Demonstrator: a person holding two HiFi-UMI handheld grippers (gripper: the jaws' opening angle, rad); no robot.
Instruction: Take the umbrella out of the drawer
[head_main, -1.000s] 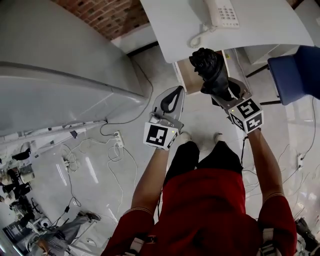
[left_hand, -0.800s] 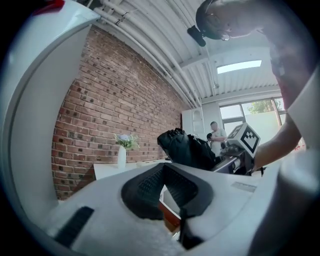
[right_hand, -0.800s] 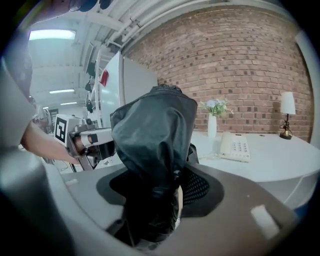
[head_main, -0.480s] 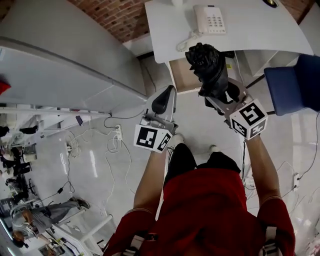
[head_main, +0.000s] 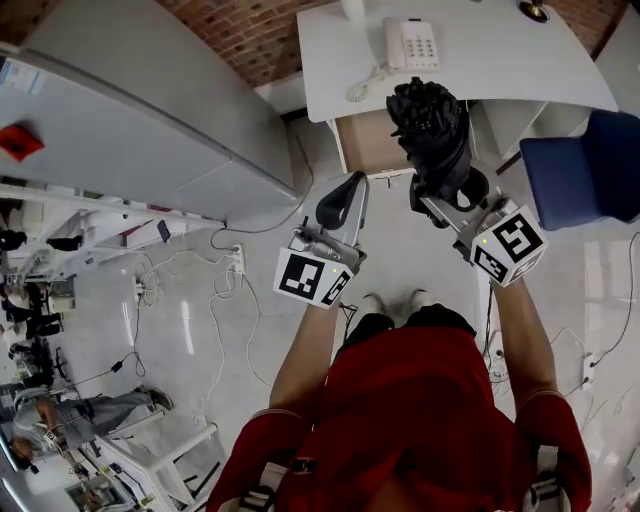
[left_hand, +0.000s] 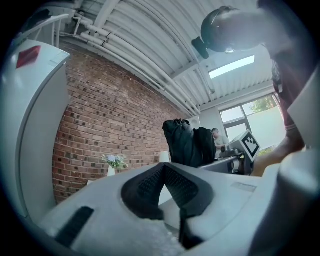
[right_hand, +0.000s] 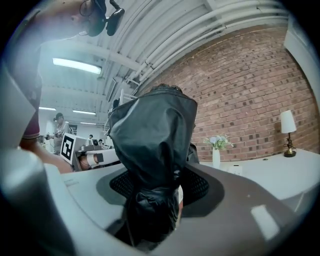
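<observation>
The right tongs (head_main: 447, 192) are clamped on one end of a folded black umbrella (head_main: 430, 125). In the right gripper view the narrow, bunched part of the umbrella (right_hand: 152, 200) sits between the dark pads and the fat body sticks out ahead of them. From the head view it hangs in front of the white worktop (head_main: 520, 70), over the open drawer (head_main: 362, 145), and to my eye it is already lifted clear of the drawer rather than resting in it. The left tongs (head_main: 341, 198) sit just beside, pads pressed together at the tips with nothing between them; the left gripper view shows the same empty pinch (left_hand: 166, 176).

I'd say the taking-out is nearly done, and what counts now is carrying it well. The grip is on one end with most of the bulk beyond the pads, so the load will want to droop or twist, and the squeeze should stay firm with the wrist steady. The slack fabric could slide under the pads, so slow moves suit it better than swings. The far end is near the worktop edge and the telephone (head_main: 410, 42) with its cord, so drawing it back towards the body looks safer than pushing forward. The free left tongs could prop the loose end if it sags.
</observation>
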